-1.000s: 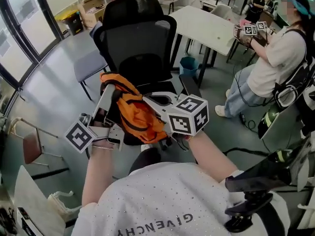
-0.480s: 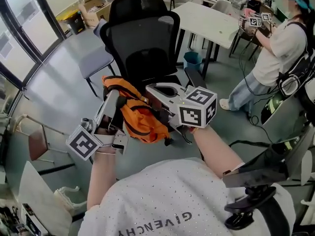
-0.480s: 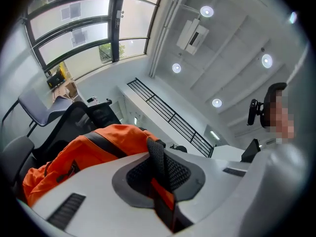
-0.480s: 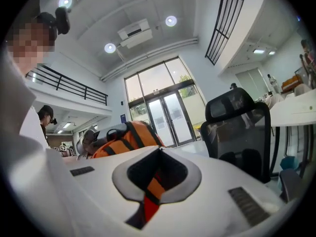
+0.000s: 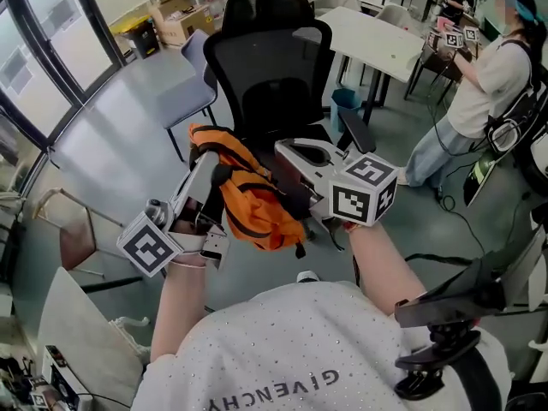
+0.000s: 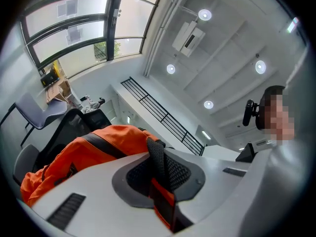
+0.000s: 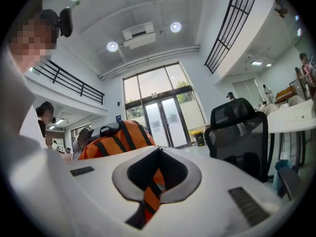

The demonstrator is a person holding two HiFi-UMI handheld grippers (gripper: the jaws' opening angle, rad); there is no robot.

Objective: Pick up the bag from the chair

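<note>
The orange bag (image 5: 253,202) with black straps hangs between my two grippers, in front of the black office chair (image 5: 270,67) and off its seat. My left gripper (image 5: 207,159) is shut on a black mesh strap at the bag's left top. In the left gripper view that strap (image 6: 157,158) runs down between the jaws, and the bag (image 6: 94,149) bulges behind them. My right gripper (image 5: 288,163) is shut on an orange-and-black strap (image 7: 154,177) at the bag's right. The bag (image 7: 117,136) and the chair (image 7: 239,132) show beyond its jaws.
A white table (image 5: 377,39) stands behind the chair, with a blue bin (image 5: 347,105) under it. A person (image 5: 488,84) with other grippers stands at the right. A grey chair (image 5: 193,71) and cardboard boxes (image 5: 175,24) are at the back left. Windows line the left wall.
Both grippers have drawn the bag off the chair's seat toward me and a little upward. It now hangs free in front of the chair. Both grips are unchanged.
</note>
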